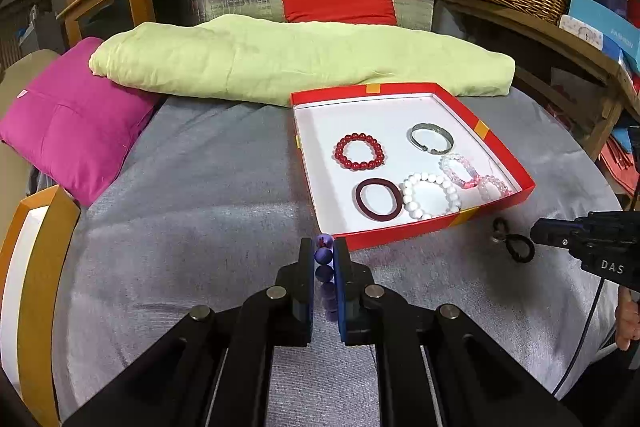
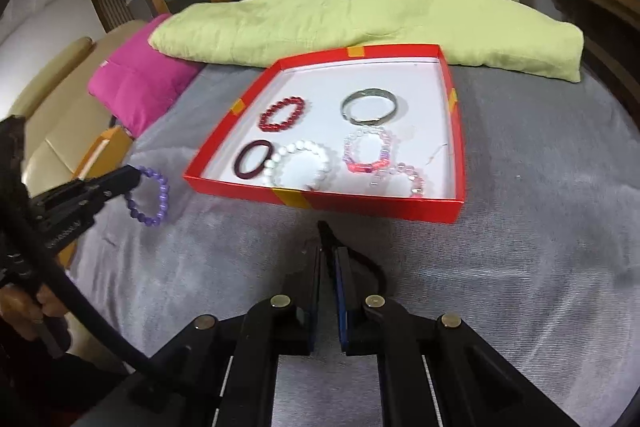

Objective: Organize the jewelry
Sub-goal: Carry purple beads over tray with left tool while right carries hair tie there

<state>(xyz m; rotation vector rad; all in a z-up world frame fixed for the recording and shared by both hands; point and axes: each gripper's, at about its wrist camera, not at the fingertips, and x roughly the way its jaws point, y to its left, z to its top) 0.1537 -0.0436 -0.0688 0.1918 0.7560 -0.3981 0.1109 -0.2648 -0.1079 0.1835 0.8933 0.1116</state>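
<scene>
Left gripper [image 1: 324,259] clamps purple bead bracelet [image 1: 324,263] edge-on, long axis running forward between jaws toward red box [image 1: 400,231]; right view shows its full ring. Right gripper [image 2: 329,255] pinches black cord [image 1: 516,245].

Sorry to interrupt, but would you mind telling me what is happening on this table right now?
A person with a gripper in each hand is sorting jewelry into a red box. The left gripper is shut on a purple bead bracelet, held just outside the box. The right gripper is pinching a black cord piece on the grey cloth beside the box. Six bracelets already lie inside, including a red bead bracelet and a metal bangle.
</scene>
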